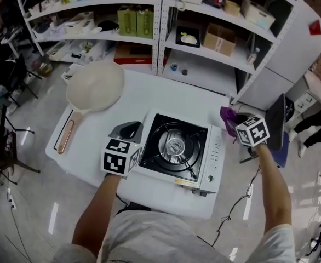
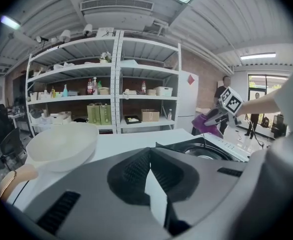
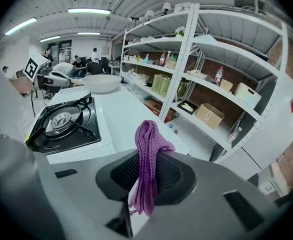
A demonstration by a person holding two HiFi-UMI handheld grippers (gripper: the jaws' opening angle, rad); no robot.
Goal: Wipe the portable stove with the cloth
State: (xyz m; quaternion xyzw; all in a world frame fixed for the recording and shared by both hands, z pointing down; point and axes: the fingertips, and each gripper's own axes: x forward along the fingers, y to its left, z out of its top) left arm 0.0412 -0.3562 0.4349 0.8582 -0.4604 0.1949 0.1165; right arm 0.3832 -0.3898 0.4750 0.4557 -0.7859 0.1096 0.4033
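- Head view: white counter (image 1: 149, 95) on glossy floor (image 1: 34, 201), white shelving (image 1: 159, 15) behind; shelf labels too small for me to read.
- On it sits the portable stove (image 1: 178, 153).
- My right claw (image 3: 144, 184) grips the purple cloth (image 3: 147, 149) beside the stove's right edge; left claw (image 2: 149, 151) clenched, empty.

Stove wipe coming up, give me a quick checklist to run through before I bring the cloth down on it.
1. Cloth clamped in right gripper: ok.
2. Stove top bare, nothing on the burner: ok.
3. No flame showing at the burner: ok.
4. Pan set apart, left of the stove: ok.
5. Left gripper shut and empty: ok.
6. Left gripper steadying the stove's left edge: cannot tell.
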